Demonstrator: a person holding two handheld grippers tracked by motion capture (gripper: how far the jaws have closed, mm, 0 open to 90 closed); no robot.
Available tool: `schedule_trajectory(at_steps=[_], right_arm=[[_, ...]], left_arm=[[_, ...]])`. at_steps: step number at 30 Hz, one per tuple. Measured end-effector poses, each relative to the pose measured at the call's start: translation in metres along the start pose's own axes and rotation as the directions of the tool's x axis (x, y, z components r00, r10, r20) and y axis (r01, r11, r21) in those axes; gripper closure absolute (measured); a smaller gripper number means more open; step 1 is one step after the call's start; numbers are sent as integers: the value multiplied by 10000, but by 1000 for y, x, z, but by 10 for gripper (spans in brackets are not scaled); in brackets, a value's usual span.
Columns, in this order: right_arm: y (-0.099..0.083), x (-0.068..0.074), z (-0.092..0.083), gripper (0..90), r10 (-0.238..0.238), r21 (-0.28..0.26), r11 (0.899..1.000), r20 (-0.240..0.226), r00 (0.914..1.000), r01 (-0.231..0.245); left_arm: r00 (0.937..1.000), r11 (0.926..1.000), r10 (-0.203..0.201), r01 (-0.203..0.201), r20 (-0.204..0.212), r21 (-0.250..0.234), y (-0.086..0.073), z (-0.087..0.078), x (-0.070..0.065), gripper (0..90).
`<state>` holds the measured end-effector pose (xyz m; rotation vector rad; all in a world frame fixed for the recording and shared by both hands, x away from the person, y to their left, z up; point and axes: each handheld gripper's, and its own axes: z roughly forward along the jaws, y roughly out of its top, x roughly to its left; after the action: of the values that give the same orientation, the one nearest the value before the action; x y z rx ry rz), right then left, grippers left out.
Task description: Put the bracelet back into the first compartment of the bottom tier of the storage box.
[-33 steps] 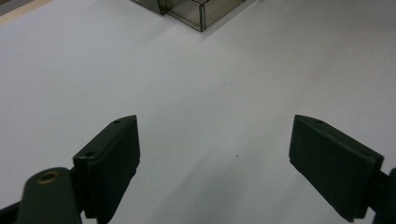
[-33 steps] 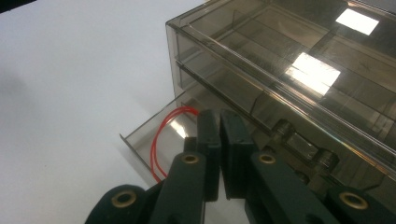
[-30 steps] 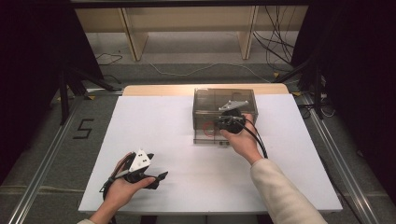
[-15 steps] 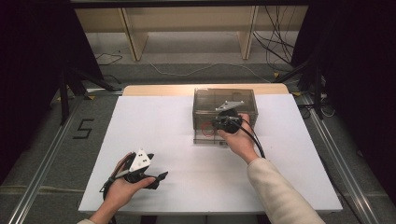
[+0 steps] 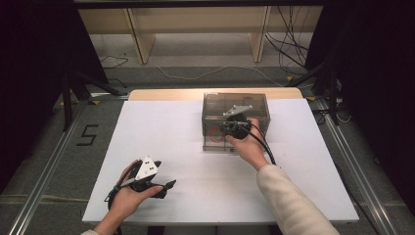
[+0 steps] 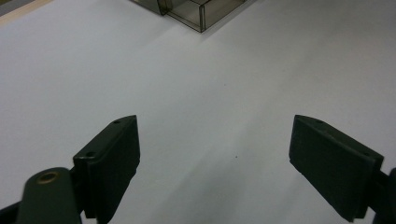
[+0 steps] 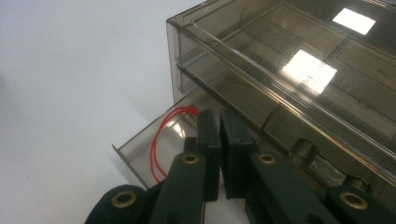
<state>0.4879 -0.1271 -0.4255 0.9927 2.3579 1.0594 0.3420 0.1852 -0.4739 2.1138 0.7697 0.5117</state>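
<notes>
A smoky clear drawer box [image 5: 235, 105] stands at the table's far middle. Its lower drawer [image 7: 140, 149] is pulled out a little, and a red loop [image 7: 155, 144] lies in it. My right gripper [image 5: 230, 128] is at the box's front, just above that drawer. In the right gripper view its jaws are pressed together, so the gripper [image 7: 219, 126] is shut with nothing visible between the pads. My left gripper [image 5: 166, 188] rests near the table's front left in a hand. It [image 6: 215, 154] is open over bare white tabletop, with a corner of the box [image 6: 196, 11] far ahead.
The white tabletop [image 5: 161, 132] has a wooden strip along its far edge. Metal rails run along both sides of the table, and a floor mark "5" [image 5: 88, 134] lies at the left. Shelving and cables sit beyond the table.
The right hand and its gripper have shifted slightly left along the box's front. The left hand has stayed where it was.
</notes>
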Motion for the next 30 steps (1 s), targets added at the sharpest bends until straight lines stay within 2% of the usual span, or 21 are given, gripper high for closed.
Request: schedule_trajectory(at_steps=[30], right_arm=[[-3, 3, 15, 876, -230, 324, 9992, 156, 9996, 225]], left_arm=[[10000, 10000, -4, 4, 25, -15, 0, 0, 0, 163]])
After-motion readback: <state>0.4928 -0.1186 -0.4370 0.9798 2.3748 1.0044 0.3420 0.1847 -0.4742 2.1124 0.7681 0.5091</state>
